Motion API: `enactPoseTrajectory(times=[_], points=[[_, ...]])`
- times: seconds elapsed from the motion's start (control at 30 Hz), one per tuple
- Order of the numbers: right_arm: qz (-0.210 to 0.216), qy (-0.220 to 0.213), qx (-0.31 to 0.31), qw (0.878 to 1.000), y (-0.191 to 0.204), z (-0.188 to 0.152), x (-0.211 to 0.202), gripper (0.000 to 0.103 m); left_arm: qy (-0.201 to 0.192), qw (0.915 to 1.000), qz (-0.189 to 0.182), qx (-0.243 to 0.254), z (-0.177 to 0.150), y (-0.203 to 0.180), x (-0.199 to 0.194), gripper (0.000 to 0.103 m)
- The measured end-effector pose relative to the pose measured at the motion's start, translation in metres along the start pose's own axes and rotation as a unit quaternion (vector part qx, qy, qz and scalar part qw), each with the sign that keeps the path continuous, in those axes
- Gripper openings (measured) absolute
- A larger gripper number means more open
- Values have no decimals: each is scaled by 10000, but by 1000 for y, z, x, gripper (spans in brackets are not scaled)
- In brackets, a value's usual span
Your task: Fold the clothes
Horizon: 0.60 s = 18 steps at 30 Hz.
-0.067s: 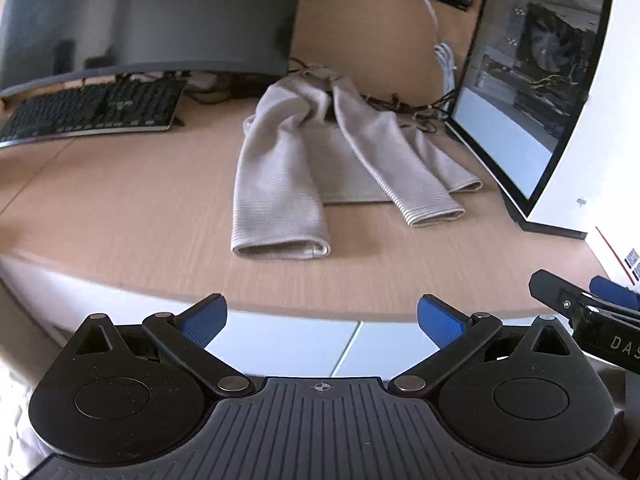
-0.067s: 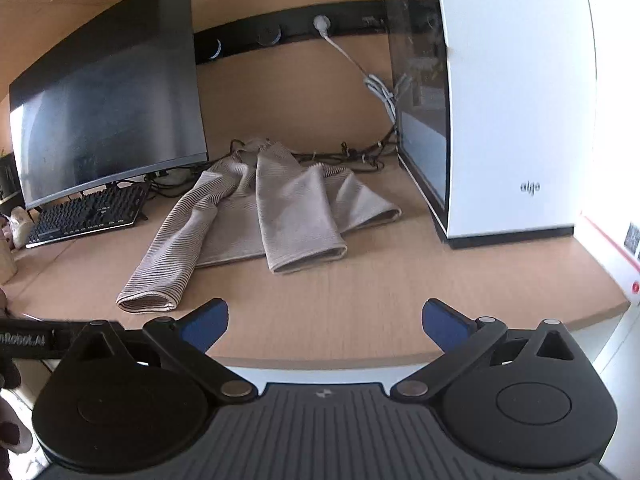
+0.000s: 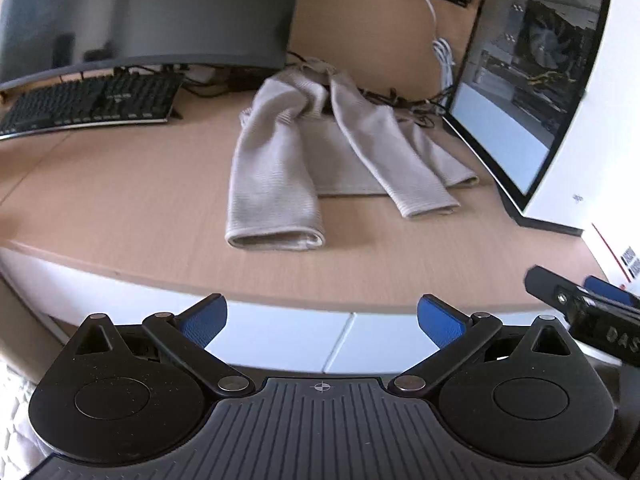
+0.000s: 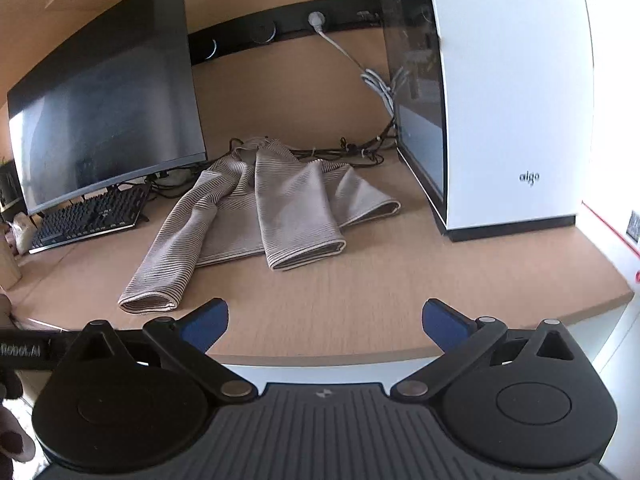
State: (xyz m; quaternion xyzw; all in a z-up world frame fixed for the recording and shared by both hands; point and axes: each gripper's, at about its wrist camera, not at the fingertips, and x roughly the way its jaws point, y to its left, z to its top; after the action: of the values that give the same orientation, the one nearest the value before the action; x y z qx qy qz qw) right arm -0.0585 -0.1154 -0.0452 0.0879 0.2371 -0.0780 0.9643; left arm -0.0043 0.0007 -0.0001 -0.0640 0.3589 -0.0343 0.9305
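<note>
A beige ribbed sweater (image 3: 304, 148) (image 4: 256, 208) lies on the wooden desk (image 3: 120, 200) (image 4: 360, 296), both sleeves stretched toward the front edge. One sleeve cuff (image 3: 276, 238) lies nearest me on the left, the other cuff (image 4: 308, 254) to its right. My left gripper (image 3: 322, 320) hangs open off the desk's front edge, nothing between its blue pads. Equally off the edge, my right gripper (image 4: 325, 322) is open and empty. Its tip (image 3: 580, 300) shows at the right of the left wrist view.
A dark curved monitor (image 3: 140, 12) (image 4: 104, 112) and black keyboard (image 3: 88, 104) (image 4: 88, 216) stand at the back left. A white PC case with a glass side (image 3: 560, 92) (image 4: 504, 100) stands right of the sweater. Cables (image 4: 360, 148) trail behind. A white box (image 3: 616, 252) sits at the far right.
Both grippers have edged slightly closer to the desk; the sweater has not moved.
</note>
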Motion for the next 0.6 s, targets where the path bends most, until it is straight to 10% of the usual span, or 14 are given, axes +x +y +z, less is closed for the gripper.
enactPoseTrajectory(times=[0.6], points=[[258, 146, -43, 9996, 4, 0, -3, 103, 82, 9999, -117, -66, -4, -8, -5, 103]])
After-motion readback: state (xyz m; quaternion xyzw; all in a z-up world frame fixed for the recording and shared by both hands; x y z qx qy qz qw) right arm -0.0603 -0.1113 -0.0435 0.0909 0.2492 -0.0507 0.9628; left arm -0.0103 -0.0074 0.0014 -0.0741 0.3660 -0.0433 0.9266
